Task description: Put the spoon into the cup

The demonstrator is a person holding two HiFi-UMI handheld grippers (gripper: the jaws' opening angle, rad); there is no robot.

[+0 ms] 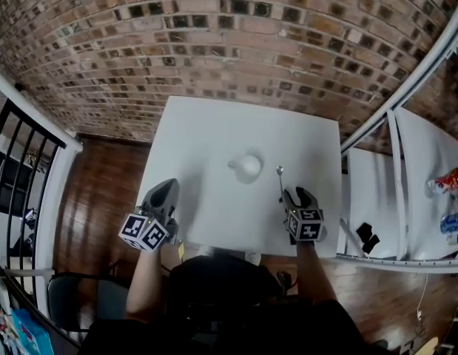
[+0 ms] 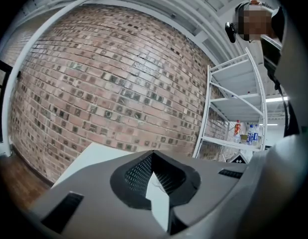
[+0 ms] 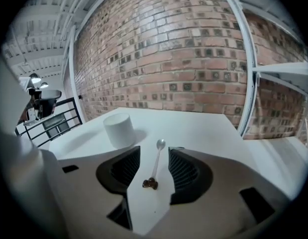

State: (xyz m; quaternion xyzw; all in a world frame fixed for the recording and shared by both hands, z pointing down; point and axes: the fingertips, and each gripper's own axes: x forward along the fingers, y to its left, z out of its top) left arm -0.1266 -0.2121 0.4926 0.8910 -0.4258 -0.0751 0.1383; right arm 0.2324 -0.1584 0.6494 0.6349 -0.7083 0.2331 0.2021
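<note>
- A brick wall (image 1: pixel 214 35) stands behind the white worktop (image 1: pixel 214 132), and a white shelf rack (image 1: pixel 395 150) is on your right.
- Your left gripper (image 1: pixel 165 188) is at the worktop's near left edge. Its fingers (image 2: pixel 138 173) are pressed together at the tips with nothing between them.
- Your right gripper (image 1: pixel 300 192) tilts down over the near right part of the worktop, its fingers (image 3: pixel 186 171) spread wide.
- The white cup (image 1: pixel 248 166) stands upright near the middle of the worktop, left of the spoon and apart from it.
- The spoon (image 1: pixel 280 182) lies flat on the worktop between your right fingers, brown handle end toward you and bowl toward the wall. Neither finger touches it.
</note>
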